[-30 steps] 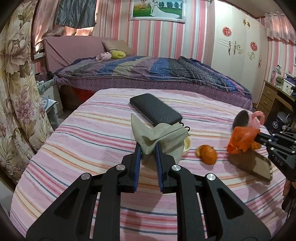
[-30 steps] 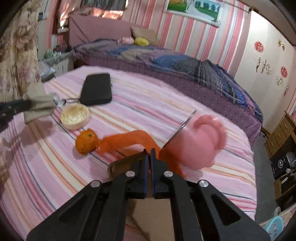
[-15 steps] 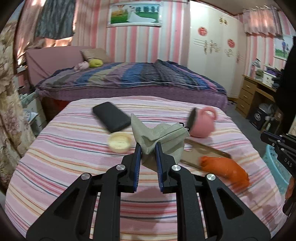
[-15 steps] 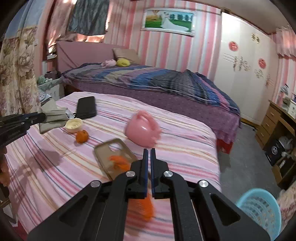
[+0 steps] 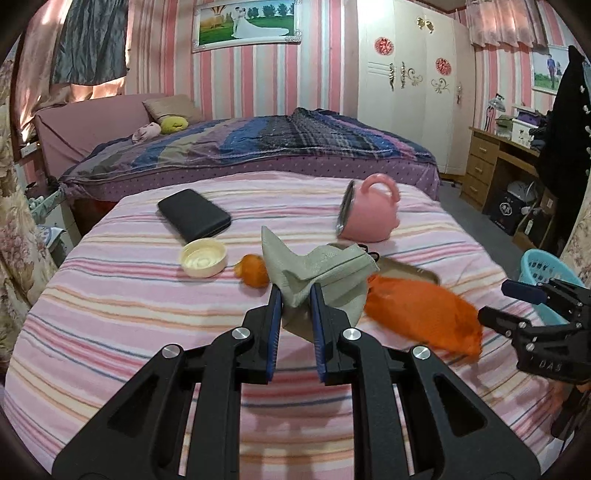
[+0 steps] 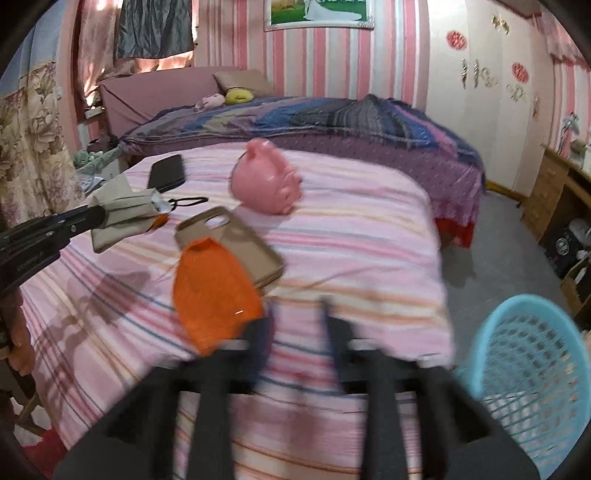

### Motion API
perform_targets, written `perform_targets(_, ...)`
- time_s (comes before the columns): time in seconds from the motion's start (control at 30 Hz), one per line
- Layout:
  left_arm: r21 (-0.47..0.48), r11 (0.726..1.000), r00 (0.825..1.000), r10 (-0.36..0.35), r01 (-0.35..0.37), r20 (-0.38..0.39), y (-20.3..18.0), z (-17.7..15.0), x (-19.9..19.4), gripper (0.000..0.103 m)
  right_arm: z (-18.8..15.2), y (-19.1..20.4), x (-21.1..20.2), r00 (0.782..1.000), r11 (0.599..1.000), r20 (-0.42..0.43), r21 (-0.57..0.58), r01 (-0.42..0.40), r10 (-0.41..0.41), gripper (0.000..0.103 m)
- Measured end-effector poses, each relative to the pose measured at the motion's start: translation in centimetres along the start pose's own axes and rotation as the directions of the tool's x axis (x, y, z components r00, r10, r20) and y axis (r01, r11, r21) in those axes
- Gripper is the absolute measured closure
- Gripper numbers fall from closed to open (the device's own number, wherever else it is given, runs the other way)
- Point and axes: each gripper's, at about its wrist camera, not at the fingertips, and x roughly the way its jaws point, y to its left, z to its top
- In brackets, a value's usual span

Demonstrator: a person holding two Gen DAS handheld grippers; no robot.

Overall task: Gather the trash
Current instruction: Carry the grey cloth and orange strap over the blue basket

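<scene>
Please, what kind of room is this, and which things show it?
Most likely a home bedroom. A bed with a striped blanket and a pillow stands at the back, a white wardrobe fills the far wall, and a wedding picture hangs above the bed.

The left gripper (image 5: pixel 296 295) is a matte black frame whose two broad arms taper forward into narrow fingers (image 5: pixel 274 314) lined on their inner faces with ribbed blue pads. Four round silver screw heads sit across the frame, two on each side, and long slotted cut-outs open through each arm near the camera. The right gripper (image 5: pixel 496 304), seen from the side in the left wrist view, has the same black angular build with small silver screws, a dark blue pad on one fingertip, and faint white lettering on its body.
</scene>
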Motion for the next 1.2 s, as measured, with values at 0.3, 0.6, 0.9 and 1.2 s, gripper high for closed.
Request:
perform_targets(0.3, -0.032, 0.999, 0.999, 0.034, -0.034, -0.022, 2.6, -1.0, -0.5, 0.088, -1.3, 1.1, 2.5, 0.991, 0.998, -0.126, -0.038, -0.057, 0.051, 0.06)
perform_targets(0.6, -0.029, 0.999, 0.999, 0.03, -0.031, -0.018, 1.7, -0.9, -1.3, 0.088, -2.7, -0.4, -1.7, 0.999, 0.999, -0.02, -0.025, -0.037, 0.037, 0.098)
perform_targets(0.9, -0.023, 0.999, 0.999, -0.032, 0.032, 0.01, -1.2, 0.4, -1.7, 0.088, -2.0, -2.2, -4.8, 0.995, 0.999, 0.089, 0.009, 0.039, -0.04, 0.099)
perform_targets(1.2, 0.05, 0.983, 0.984, -0.176, 0.175, 0.016, -9.1, 1.4, -1.0, 0.088, -2.6, -8.2, -10.8, 0.971, 0.98, 0.14, 0.078, 0.183, -0.193, 0.099)
